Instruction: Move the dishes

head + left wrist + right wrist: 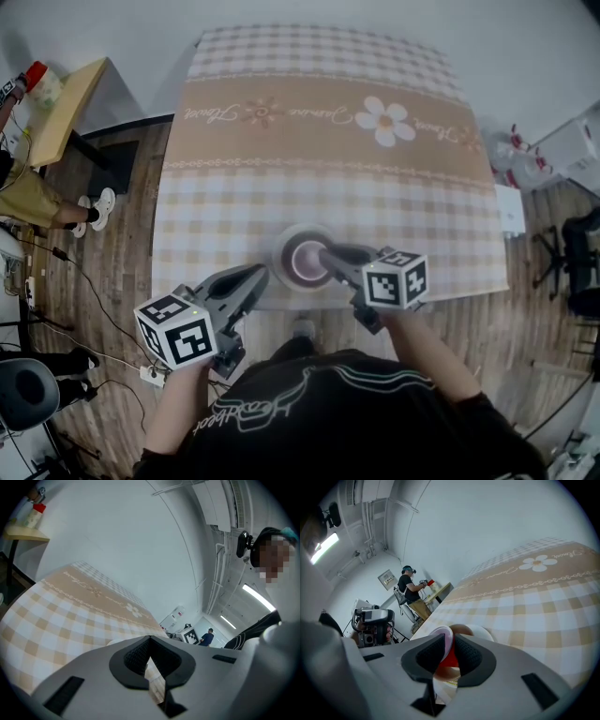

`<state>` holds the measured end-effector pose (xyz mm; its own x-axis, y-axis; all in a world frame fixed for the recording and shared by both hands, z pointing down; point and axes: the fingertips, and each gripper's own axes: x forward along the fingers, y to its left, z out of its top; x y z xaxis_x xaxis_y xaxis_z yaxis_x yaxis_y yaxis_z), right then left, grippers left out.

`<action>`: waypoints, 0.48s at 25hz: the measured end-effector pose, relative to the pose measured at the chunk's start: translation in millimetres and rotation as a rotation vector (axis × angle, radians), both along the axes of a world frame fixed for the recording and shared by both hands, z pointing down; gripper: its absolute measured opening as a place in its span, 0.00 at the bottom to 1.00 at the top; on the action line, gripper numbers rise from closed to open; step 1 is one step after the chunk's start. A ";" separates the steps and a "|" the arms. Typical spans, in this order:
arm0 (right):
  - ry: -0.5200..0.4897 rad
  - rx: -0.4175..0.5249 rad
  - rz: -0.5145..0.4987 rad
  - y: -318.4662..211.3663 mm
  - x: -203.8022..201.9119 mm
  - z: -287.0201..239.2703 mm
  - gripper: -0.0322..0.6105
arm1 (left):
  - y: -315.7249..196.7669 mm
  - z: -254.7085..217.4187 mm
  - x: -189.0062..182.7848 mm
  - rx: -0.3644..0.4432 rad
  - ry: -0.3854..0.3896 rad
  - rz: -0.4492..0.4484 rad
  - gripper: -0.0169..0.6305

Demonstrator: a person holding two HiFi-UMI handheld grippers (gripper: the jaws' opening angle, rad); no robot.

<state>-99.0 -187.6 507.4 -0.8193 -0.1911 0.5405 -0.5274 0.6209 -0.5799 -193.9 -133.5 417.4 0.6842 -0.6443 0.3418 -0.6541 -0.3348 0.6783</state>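
Note:
A small stack of dishes stands near the table's front edge: a pale outer dish with a pink-rimmed bowl in it. In the right gripper view the bowl's pink-white rim stands between the pads, red inside below it, with a brown dish and a white dish behind. My right gripper reaches over the stack from the right, shut on that rim. My left gripper lies just left of the stack, its tips together, nothing between them. A white edge peeks past its left jaw.
The checked tablecloth with a daisy print covers the table beyond the stack. A wooden side table and a seated person are at the left, boxes and a chair at the right. Cables run on the floor.

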 end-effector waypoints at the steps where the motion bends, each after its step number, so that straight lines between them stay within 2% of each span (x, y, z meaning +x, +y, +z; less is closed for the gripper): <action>1: -0.002 -0.005 0.003 -0.4 -0.4 -0.2 0.16 | -0.4 1.2 -2.6 -0.004 -0.001 -0.008 0.02; 4: -0.004 -0.006 0.000 -2.1 -3.0 0.0 0.12 | -0.8 4.4 -7.6 -0.011 0.007 -0.022 0.02; 12: -0.008 0.022 -0.001 0.1 -3.0 -3.0 0.11 | 0.3 8.3 -11.1 -0.011 0.006 -0.032 0.02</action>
<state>-102.0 -187.5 504.4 -0.8239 -0.2022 0.5294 -0.5221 0.6340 -0.5705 -205.0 -133.1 425.8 0.6654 -0.6620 0.3449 -0.6602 -0.3062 0.6858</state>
